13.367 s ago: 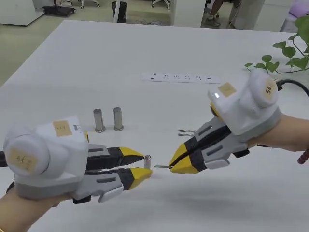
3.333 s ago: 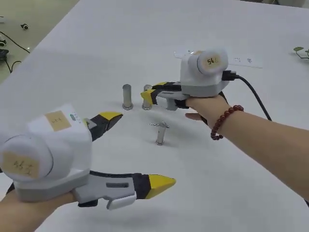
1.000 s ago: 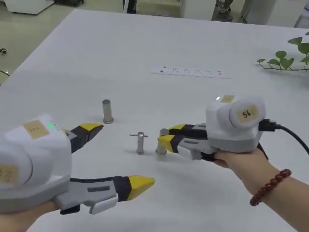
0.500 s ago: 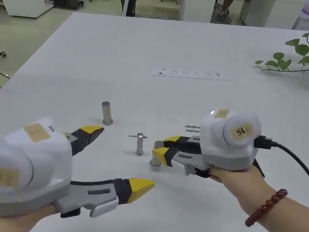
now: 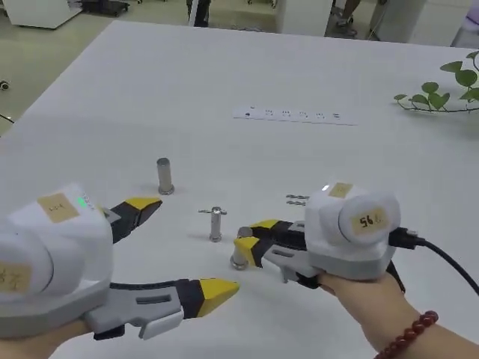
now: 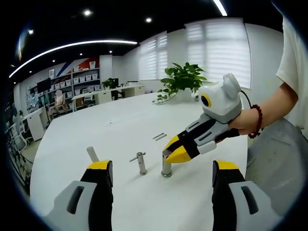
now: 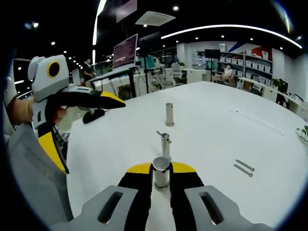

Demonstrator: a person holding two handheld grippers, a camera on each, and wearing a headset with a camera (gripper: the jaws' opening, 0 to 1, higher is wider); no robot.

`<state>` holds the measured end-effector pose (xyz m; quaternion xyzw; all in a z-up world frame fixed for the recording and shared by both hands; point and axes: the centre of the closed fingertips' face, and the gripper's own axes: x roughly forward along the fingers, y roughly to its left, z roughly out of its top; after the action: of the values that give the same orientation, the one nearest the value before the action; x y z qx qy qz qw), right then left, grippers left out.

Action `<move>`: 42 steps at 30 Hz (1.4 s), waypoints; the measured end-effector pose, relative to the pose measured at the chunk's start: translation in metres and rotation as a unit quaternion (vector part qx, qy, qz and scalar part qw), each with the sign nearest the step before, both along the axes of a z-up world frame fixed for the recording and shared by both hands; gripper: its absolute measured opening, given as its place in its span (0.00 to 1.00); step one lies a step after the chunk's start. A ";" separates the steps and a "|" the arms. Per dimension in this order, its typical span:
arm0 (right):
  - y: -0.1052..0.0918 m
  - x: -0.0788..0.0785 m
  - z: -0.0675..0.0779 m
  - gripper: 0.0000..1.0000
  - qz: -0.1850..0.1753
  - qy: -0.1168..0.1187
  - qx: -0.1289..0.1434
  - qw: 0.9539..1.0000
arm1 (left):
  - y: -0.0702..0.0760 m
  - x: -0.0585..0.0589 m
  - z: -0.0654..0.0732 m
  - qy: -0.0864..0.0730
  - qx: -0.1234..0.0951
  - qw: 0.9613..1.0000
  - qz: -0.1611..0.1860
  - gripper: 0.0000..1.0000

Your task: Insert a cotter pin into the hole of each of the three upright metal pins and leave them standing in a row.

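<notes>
The right gripper (image 5: pixel 251 238) has its fingers clamped on an upright metal pin (image 7: pixel 161 174) on the worktop (image 5: pixel 224 90), while the left gripper (image 5: pixel 187 245) hovers, fingers spread wide and empty.

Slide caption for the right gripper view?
Right gripper clamps a metal pin; beyond it stand a cotter-fitted pin and a far bare pin; spare cotter pins lie aside.
</notes>
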<state>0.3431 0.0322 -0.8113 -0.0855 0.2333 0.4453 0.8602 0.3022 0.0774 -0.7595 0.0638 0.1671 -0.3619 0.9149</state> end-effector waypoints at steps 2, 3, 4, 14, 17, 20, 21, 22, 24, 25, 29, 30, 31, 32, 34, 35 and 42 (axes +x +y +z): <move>0.000 -0.001 -0.001 0.13 0.000 -0.002 0.000 1.000 | 0.000 0.000 -0.001 0.001 0.001 1.000 0.000 0.85; 0.000 -0.001 -0.001 0.13 0.000 -0.002 0.000 1.000 | 0.000 0.000 -0.001 0.001 0.001 1.000 -0.001 0.85; 0.000 -0.001 -0.001 0.13 0.000 -0.003 0.000 1.000 | 0.000 0.000 -0.001 0.002 0.002 1.000 0.000 0.85; 0.003 -0.002 -0.004 0.15 0.004 0.004 -0.002 1.000 | -0.002 -0.002 -0.004 0.002 0.009 1.000 -0.007 0.83; 0.002 -0.004 -0.006 0.20 0.002 0.009 0.001 1.000 | -0.003 -0.001 -0.006 0.005 0.009 1.000 -0.007 0.83; 0.001 -0.008 -0.005 0.21 0.009 0.004 0.005 1.000 | -0.004 -0.001 -0.008 0.005 0.008 1.000 -0.008 0.83; 0.001 -0.010 -0.004 0.21 0.011 0.005 0.008 1.000 | -0.005 0.000 -0.008 0.005 0.007 1.000 -0.009 0.83; 0.002 -0.011 -0.003 0.22 0.013 0.006 0.011 1.000 | -0.005 0.000 -0.008 0.005 0.007 1.000 -0.009 0.83; 0.000 -0.012 -0.002 0.24 0.016 0.012 0.020 1.000 | -0.006 0.001 -0.011 0.008 0.008 1.000 -0.010 0.83; -0.001 -0.012 -0.001 0.24 0.018 0.013 0.022 1.000 | -0.006 0.001 -0.012 0.009 0.008 1.000 -0.009 0.83; -0.007 -0.009 0.003 0.27 0.017 0.016 0.028 0.999 | -0.006 0.003 -0.015 0.009 0.013 1.000 -0.009 0.82; -0.008 -0.009 0.005 0.27 0.018 0.017 0.031 0.999 | -0.006 0.003 -0.015 0.011 0.012 1.000 -0.010 0.82; -0.009 -0.008 0.009 0.28 0.019 0.019 0.037 0.999 | -0.007 0.003 -0.016 0.012 0.011 1.000 -0.009 0.82; -0.010 -0.007 0.012 0.29 0.021 0.019 0.040 0.999 | -0.007 0.003 -0.016 0.012 0.010 1.000 -0.009 0.82; -0.012 -0.007 0.017 0.31 0.027 0.022 0.044 0.998 | -0.007 0.004 -0.016 0.012 0.009 1.000 -0.009 0.82; -0.013 -0.006 0.020 0.31 0.030 0.026 0.046 0.998 | -0.007 0.004 -0.016 0.012 0.008 1.000 -0.008 0.82; -0.031 0.011 0.038 0.29 0.024 0.035 0.054 0.998 | -0.006 0.005 -0.018 0.016 0.000 1.000 -0.006 0.79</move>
<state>0.3542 0.0016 -0.7732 -0.0292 0.2367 0.4800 0.8442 0.3073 0.0711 -0.7775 0.0585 0.1814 -0.3680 0.9101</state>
